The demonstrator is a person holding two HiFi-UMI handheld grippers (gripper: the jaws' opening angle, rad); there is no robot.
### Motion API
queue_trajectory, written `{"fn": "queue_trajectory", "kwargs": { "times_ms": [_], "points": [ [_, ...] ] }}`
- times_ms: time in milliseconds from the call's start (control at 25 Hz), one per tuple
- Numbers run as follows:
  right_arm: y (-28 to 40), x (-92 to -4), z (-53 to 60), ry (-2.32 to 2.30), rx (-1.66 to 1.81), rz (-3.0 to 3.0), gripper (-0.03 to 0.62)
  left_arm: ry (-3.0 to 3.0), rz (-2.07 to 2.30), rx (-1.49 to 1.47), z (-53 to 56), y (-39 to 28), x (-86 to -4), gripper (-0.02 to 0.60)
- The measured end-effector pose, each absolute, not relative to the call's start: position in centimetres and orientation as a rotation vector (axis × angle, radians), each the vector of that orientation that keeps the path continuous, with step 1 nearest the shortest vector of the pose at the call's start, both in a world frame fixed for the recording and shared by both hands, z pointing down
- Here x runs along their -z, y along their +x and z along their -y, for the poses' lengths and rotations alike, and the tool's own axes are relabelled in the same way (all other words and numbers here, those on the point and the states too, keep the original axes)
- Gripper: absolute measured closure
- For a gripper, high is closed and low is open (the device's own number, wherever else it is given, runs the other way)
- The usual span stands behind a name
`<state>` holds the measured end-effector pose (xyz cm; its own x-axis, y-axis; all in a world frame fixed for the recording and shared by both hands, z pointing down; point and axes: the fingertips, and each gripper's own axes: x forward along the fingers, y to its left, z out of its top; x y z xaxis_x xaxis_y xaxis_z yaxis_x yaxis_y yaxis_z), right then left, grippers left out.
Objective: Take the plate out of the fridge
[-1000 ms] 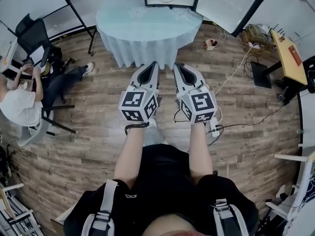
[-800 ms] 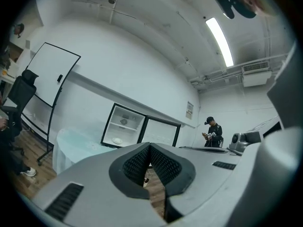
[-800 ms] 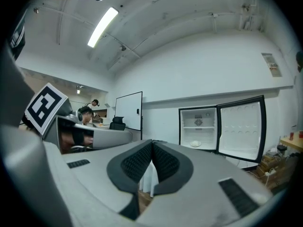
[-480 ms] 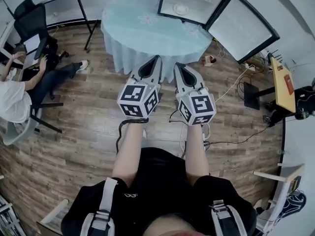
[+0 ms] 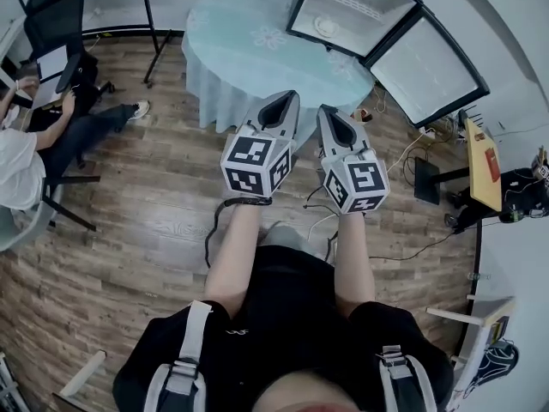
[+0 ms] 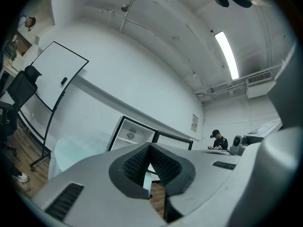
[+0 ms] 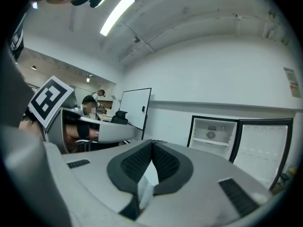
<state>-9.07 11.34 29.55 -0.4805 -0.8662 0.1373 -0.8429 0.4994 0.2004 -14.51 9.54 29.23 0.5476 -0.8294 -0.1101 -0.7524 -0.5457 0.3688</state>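
Plate (image 5: 327,27) sits inside the open fridge (image 5: 369,7). Well short of the fridge, left gripper (image 5: 286,99) and right gripper (image 5: 331,114) hang side by side, both pinched fully together on nothing.

head view shifts against a second ago. the fridge (image 5: 360,11) now sits further right and lower in frame, with more of its interior exposed and the plate (image 5: 327,27) on its shelf plainer. the open fridge door (image 5: 425,63) now shows in full. the left gripper (image 5: 288,97) and right gripper (image 5: 327,111) sit slightly higher and rightward. the seated person (image 5: 21,166) is cut further by the left edge.
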Motion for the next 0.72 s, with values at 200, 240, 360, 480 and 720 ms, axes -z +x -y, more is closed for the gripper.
{"fn": "queue_trajectory", "kwargs": {
  "times_ms": [200, 240, 360, 480, 720],
  "points": [
    [-9.4, -27.7, -10.6, 1.442, 0.250, 2.523, 0.588, 2.545, 1.215, 0.376, -9.0, -13.7, -28.4, 0.581],
    [-9.3, -27.2, -10.3, 1.447, 0.269, 2.521, 0.588, 2.562, 1.192, 0.371, -8.9, -13.4, -28.0, 0.581],
    [-9.6, -26.4, -9.7, 1.457, 0.302, 2.539, 0.588, 2.601, 1.163, 0.356, -8.5, -13.7, -27.4, 0.581],
    [-9.6, -26.0, -8.9, 1.455, 0.326, 2.558, 0.588, 2.617, 1.181, 0.344, -7.2, -13.7, -26.8, 0.581],
    [-4.7, -25.8, -5.9, 1.567, 0.289, 2.581, 0.588, 2.708, 1.183, 0.231, -4.1, -9.3, -26.6, 0.581]
  ]
}}
